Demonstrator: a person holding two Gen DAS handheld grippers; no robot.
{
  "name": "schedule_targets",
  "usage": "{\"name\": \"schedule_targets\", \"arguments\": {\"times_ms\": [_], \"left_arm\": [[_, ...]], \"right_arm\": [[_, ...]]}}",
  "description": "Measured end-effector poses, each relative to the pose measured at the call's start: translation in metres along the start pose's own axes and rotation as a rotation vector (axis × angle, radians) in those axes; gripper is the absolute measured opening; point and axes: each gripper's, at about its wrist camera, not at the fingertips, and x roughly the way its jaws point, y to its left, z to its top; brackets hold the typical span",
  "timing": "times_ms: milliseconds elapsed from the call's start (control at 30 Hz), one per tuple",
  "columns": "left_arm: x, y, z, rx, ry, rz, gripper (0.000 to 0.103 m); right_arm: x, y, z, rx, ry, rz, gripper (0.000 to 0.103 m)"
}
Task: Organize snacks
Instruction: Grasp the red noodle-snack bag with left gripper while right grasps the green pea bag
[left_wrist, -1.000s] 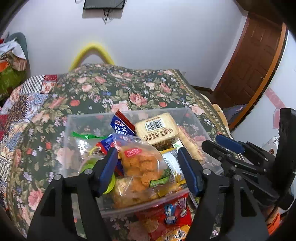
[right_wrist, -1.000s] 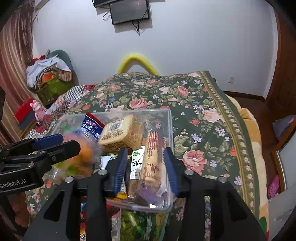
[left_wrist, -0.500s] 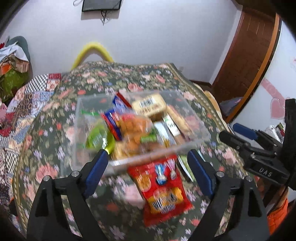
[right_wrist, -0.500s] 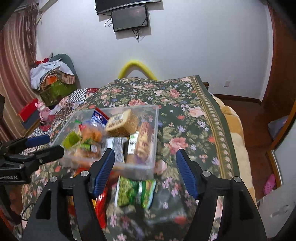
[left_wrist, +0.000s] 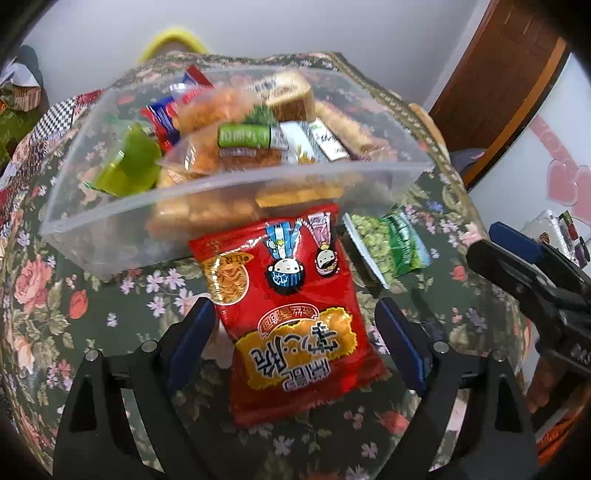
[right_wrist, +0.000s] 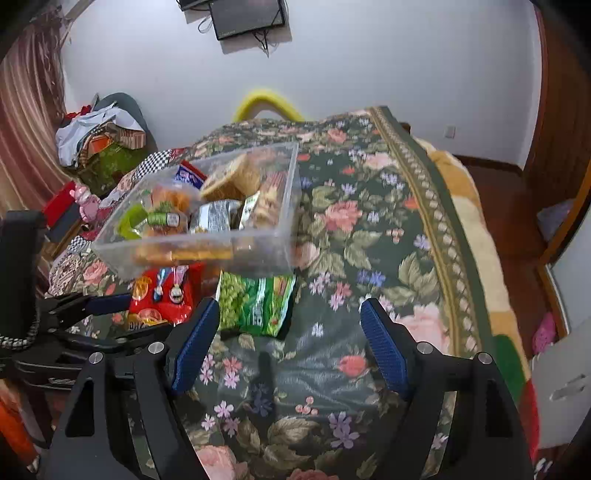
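Both grippers out of clear bin (left_wrist: 110, 236) since a second ago; packs they were placing lie inside, none gripped. Means next pickups starting.

Left gripper (left_wrist: 295, 332): lower now, fingers spread wide, straddling red snack bag (left_wrist: 291, 295) without pinching.

Red bag: flat on floral bedspread (right_wrist: 369, 229), just before bin's near wall, glossy, puffed, print upside down.

Green pea pack (right_wrist: 255, 302): just beside red bag, crinkly, against bin front.

Right gripper (right_wrist: 288, 339): jaws opening, nothing between them, green pack just ahead of left pad.
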Motion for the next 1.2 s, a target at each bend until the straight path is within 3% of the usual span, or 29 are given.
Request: {"name": "schedule_targets", "arguments": {"times_ms": [100,267,367,467,733,800,867,1200], "left_arm": [[0.013,0.002,0.002,-0.017,0.027,-0.002,0.089],[0.014,0.001,-0.003,0.021,-0.018,0.005,0.087],[0.011,0.002,-0.009,0.048,-0.044,0.026,0.073],[0.007,0.007,-0.016,0.065,-0.066,0.018,0.068],[-0.001,0.017,-0.022,0.046,-0.095,0.004,0.067],[-0.004,0.017,-0.025,0.047,-0.097,0.005,0.067],[-0.008,0.019,-0.027,0.046,-0.1,0.006,0.067],[-0.056,0.02,-0.026,0.053,-0.184,-0.015,0.067]], "right_arm": [[0.005,0.002,-0.006,0.003,0.017,0.005,0.076],[0.019,0.007,-0.007,0.012,0.038,0.031,0.076],[0.03,0.015,-0.006,0.008,0.059,0.052,0.076],[0.04,0.022,-0.006,-0.007,0.076,0.061,0.076],[0.064,0.032,-0.011,-0.049,0.108,0.02,0.075],[0.063,0.036,-0.013,-0.075,0.101,-0.005,0.059],[0.061,0.038,-0.013,-0.087,0.1,-0.007,0.052],[0.031,0.042,-0.014,-0.098,0.055,0.005,0.046]]}}
